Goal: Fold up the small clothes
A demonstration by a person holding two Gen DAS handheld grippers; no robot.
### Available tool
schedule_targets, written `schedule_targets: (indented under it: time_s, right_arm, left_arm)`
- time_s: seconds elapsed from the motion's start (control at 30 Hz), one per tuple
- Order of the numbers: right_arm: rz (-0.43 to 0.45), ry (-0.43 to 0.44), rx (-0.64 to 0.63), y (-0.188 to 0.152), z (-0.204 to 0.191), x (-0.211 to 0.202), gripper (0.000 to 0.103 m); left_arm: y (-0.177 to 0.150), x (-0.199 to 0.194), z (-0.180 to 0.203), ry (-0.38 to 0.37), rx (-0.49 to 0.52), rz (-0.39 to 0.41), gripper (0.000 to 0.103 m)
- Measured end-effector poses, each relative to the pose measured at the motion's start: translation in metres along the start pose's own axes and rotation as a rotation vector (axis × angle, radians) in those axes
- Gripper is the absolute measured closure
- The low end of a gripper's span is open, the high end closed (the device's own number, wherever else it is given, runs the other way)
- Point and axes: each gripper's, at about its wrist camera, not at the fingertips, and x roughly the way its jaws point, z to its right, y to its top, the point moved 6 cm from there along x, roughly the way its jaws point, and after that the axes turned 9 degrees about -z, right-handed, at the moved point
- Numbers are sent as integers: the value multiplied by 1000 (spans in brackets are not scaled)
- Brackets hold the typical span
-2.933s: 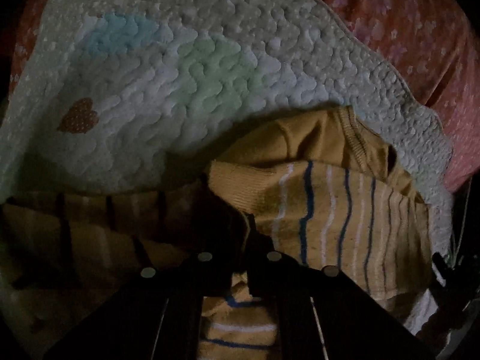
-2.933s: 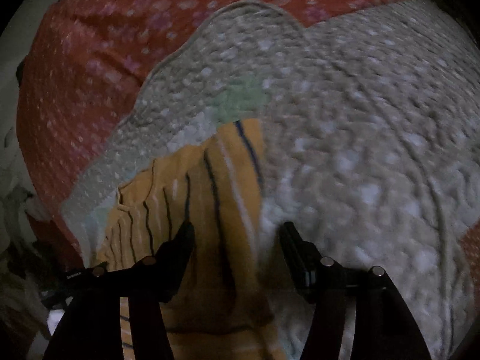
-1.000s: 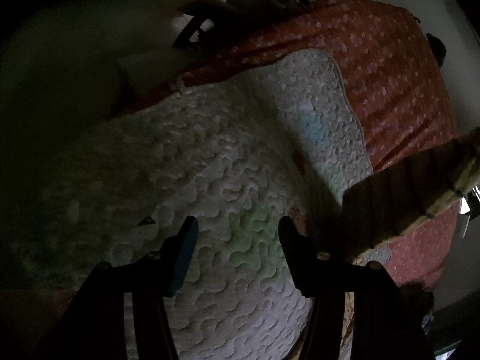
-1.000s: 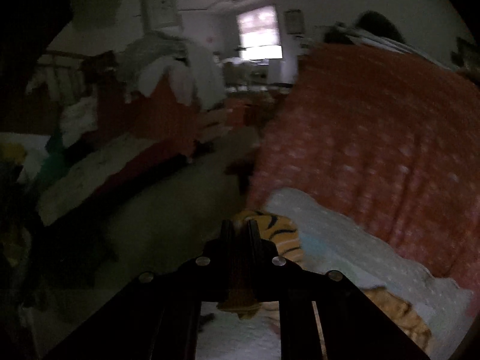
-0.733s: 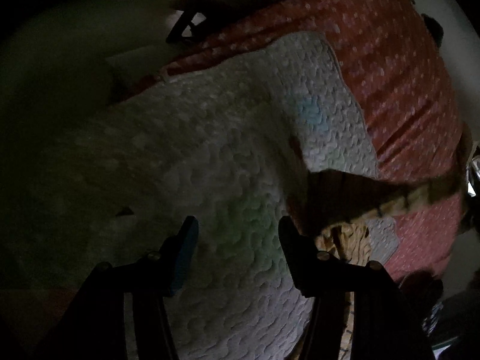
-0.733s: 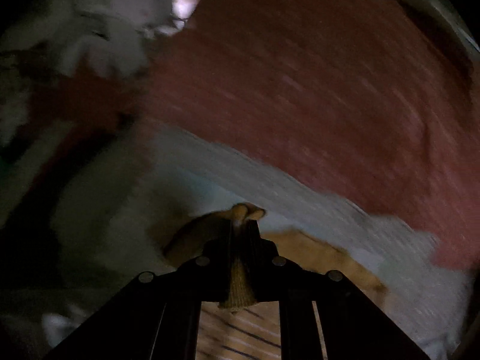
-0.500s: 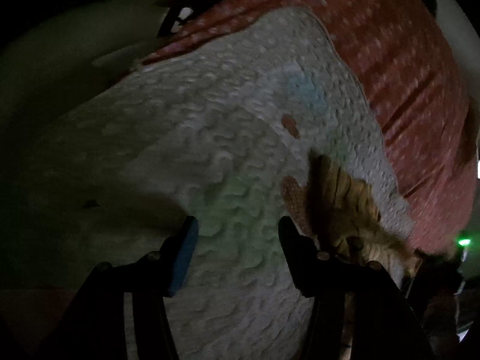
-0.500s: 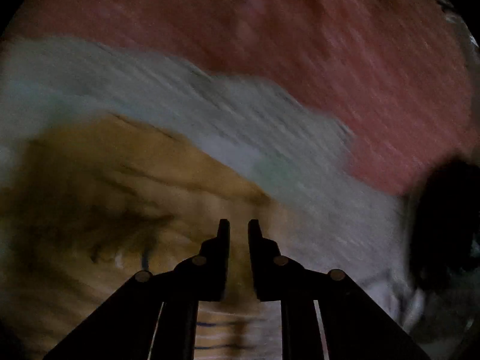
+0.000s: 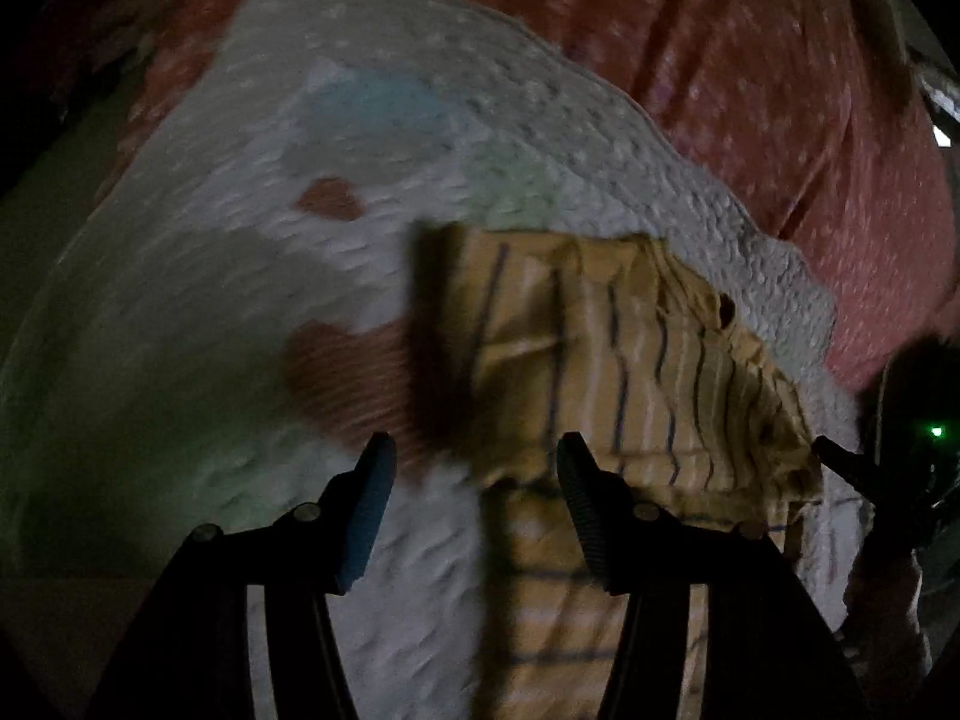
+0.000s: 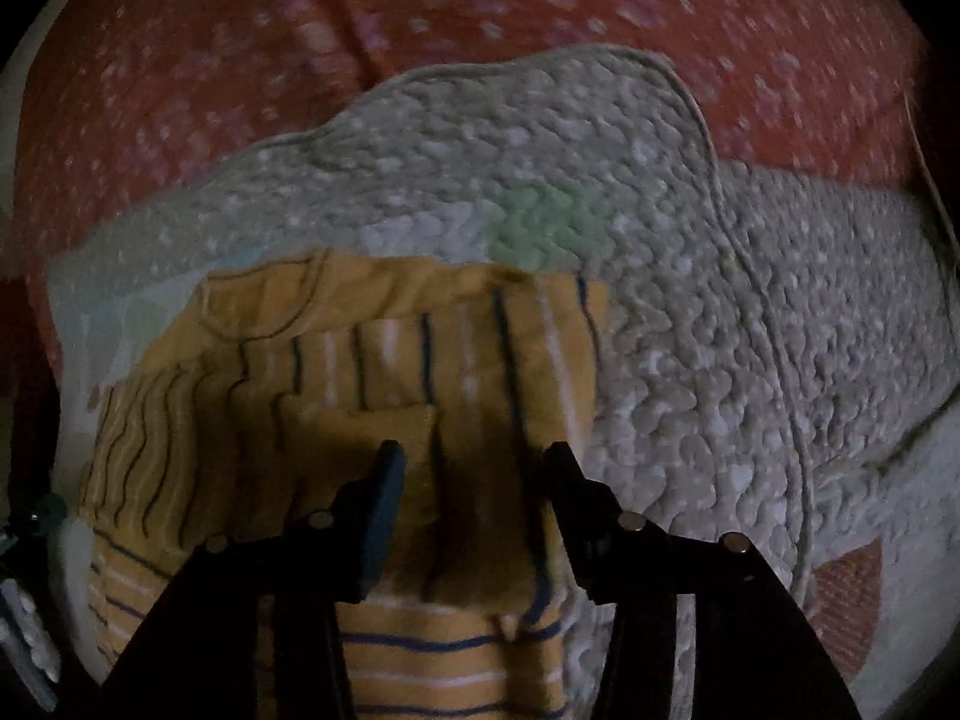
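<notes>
A small mustard-yellow knit top (image 9: 630, 360) (image 10: 372, 372) with blue and white stripes lies on a white quilted mat (image 9: 198, 312) (image 10: 690, 324). A part of it is folded over the rest. My left gripper (image 9: 474, 468) hovers open over the garment's left edge, nothing between its fingers. My right gripper (image 10: 471, 474) hangs just above the folded cloth. Its jaws are opening and the pads do not press on the fabric. At the right edge of the left wrist view the right gripper (image 9: 840, 462) shows as a dark tip beside the garment.
The mat has pastel patches and brown hearts (image 9: 336, 372) and lies on an orange-red bedspread (image 9: 780, 90) (image 10: 420, 30) with pale dots. The mat's scalloped edge (image 10: 480, 75) runs behind the garment. A dark device with a green light (image 9: 936, 432) sits far right.
My right gripper swung down from the room view with a pinch of the yellow top, laid it on the mat and let go. The left gripper, open throughout, slid right over the garment's edge.
</notes>
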Motion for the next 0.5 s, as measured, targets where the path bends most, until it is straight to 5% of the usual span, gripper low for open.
schedule_targets:
  time_s: [0.17,0.23,0.3,0.43,0.5]
  right_arm:
    - [-17,74,8,4,-5,21,45]
    - [-34,70,-56,6,-17,30,52]
    - [-38,15,-152,7,-31,32,60]
    - [39,-146,-265,6,-41,16,60]
    - [94,-123,-244,4,-44,4,54]
  left_arm:
    - [3,37,18,13,-8,-70,49]
    - [2,49,26,51,9,-85,49]
    - [-1,51,30,73,22,-81,48]
    - [-1,52,34,68,22,-78,47]
    - [-1,52,34,56,14,-77,47]
